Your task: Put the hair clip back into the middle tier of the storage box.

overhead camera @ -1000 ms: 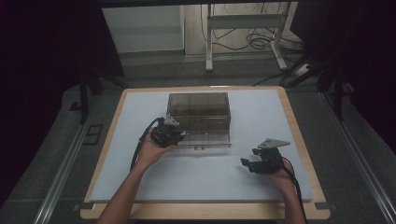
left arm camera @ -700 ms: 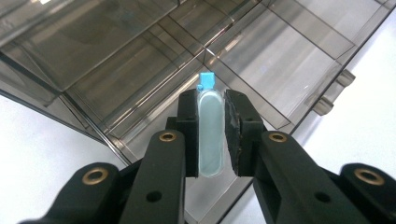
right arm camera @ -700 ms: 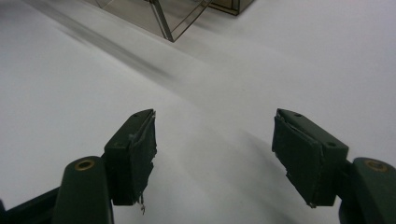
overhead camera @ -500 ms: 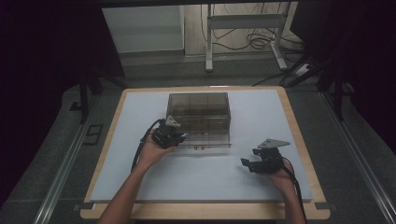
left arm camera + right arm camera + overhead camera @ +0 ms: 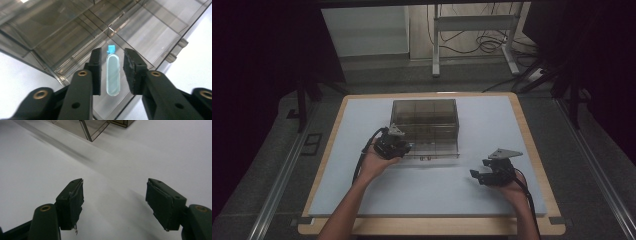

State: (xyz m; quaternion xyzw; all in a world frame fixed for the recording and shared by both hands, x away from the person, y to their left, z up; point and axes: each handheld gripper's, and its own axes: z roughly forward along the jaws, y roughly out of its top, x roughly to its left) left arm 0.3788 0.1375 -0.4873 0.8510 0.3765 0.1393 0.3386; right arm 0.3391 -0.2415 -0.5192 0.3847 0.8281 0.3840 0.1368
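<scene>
High view: smoked clear plastic compartment box (image 5: 426, 125) sits mid-counter on the pale blue counter (image 5: 422, 185); left tongs (image 5: 404, 146) reach into its near front edge, prob. to pick or drop smth. Right tongs (image 5: 476, 175) wait near the box's front right corner, apart from it. Left gripper view: left tongs (image 5: 113, 71) spread either side of a small pale green oblong capsule w/ blue cap (image 5: 112, 72) lying in a front compartment of the box (image 5: 150, 32), not touching it. Right gripper view: right tongs (image 5: 115, 202) wide apart, nothing held, box corner (image 5: 92, 130) ahead.
</scene>
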